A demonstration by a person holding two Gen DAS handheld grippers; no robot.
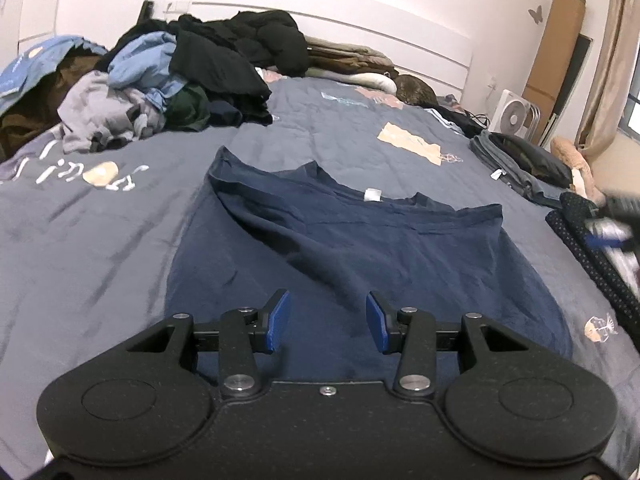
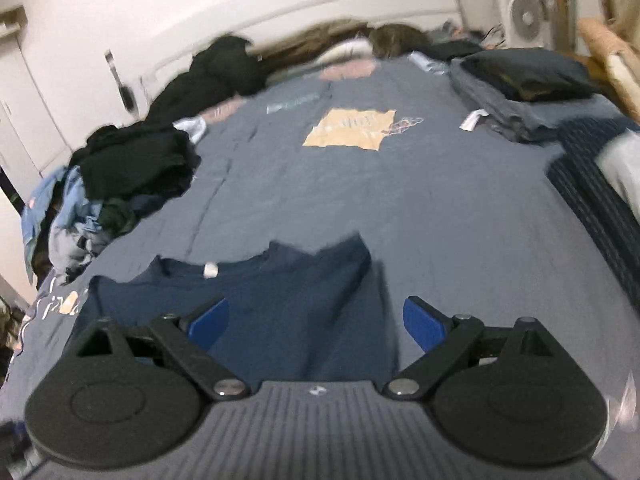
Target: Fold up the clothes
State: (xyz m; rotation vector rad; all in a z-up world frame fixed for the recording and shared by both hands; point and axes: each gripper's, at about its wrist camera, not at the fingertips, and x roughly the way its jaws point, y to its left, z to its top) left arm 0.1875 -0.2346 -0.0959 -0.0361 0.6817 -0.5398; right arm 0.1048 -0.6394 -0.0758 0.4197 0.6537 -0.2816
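Note:
A navy T-shirt lies spread on the grey-blue bed cover, collar and white label away from me, sleeves folded in. My left gripper is open and empty just above the shirt's lower part. In the right wrist view the shirt lies below my right gripper, which is wide open and empty over its right side. That view is blurred by motion. The right gripper also shows as a blur at the right edge of the left wrist view.
A heap of unfolded clothes lies at the bed's far left. A stack of folded clothes sits at the far right. A dotted dark garment lies at the right edge. A fan stands by the wall.

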